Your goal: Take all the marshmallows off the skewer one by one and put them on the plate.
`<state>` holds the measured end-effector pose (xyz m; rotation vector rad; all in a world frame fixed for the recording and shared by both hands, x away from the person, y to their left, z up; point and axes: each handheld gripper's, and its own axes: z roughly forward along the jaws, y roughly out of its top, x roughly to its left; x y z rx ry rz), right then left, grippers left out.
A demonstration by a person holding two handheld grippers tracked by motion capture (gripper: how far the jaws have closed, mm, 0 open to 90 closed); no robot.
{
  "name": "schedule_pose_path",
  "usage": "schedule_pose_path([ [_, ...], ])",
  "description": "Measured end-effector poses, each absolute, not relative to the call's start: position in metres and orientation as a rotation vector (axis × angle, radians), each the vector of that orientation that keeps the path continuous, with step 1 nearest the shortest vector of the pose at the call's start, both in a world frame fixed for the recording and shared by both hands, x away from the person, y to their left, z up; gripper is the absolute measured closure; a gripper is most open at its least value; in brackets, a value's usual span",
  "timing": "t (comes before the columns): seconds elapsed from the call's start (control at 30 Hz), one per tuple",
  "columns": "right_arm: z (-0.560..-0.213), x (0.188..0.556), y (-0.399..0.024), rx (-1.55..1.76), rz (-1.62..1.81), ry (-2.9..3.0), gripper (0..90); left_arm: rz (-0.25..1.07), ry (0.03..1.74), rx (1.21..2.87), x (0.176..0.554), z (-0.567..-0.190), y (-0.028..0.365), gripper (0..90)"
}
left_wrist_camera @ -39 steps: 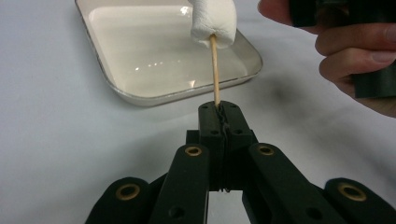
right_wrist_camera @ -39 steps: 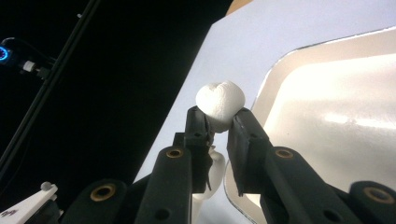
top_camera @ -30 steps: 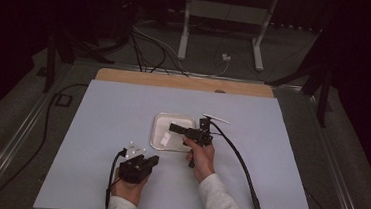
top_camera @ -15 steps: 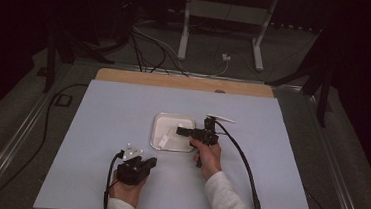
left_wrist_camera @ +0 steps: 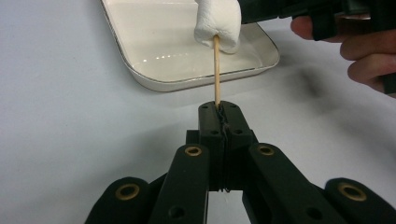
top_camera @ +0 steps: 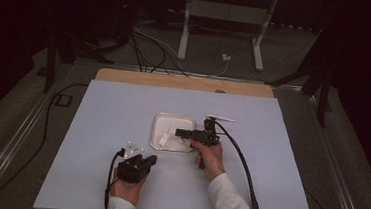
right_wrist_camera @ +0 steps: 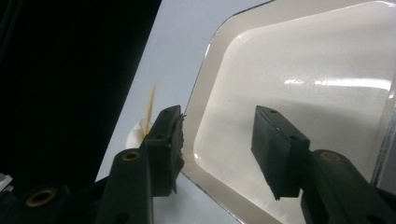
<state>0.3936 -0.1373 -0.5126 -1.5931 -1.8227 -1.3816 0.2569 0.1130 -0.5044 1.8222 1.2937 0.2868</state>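
Left gripper (left_wrist_camera: 219,109) clamps skewer (left_wrist_camera: 216,70), marshmallow (left_wrist_camera: 217,23) already threaded; right gripper (right_wrist_camera: 215,140) has just been opening, jaws empty over tray (right_wrist_camera: 299,56); release done, further marshmallows possibly left.

Marshmallow (left_wrist_camera: 217,23) top cut by frame edge; in right gripper view mostly hidden behind jaw.

table (top_camera: 96,127): pale blue top, wood strip at the far edge | tray (top_camera: 175,119): white, mid-table | right gripper (top_camera: 181,133): reaches over the tray's right side | left gripper (top_camera: 150,159): sits near the front edge, well short of the tray
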Motion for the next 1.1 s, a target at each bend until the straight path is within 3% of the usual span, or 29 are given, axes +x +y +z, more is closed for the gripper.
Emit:
schedule_pose_path([
  [0.33,-0.502,0.388,-0.137,-1.520,-1.436,-1.833,40.1,0.302,1.274,1.814,0.260,-0.503,0.111,90.0],
  [1.1,-0.490,0.374,-0.121,-1.404,-1.504,-1.868,40.0,0.330,1.202,1.763,0.260,-0.496,0.111,90.0],
])
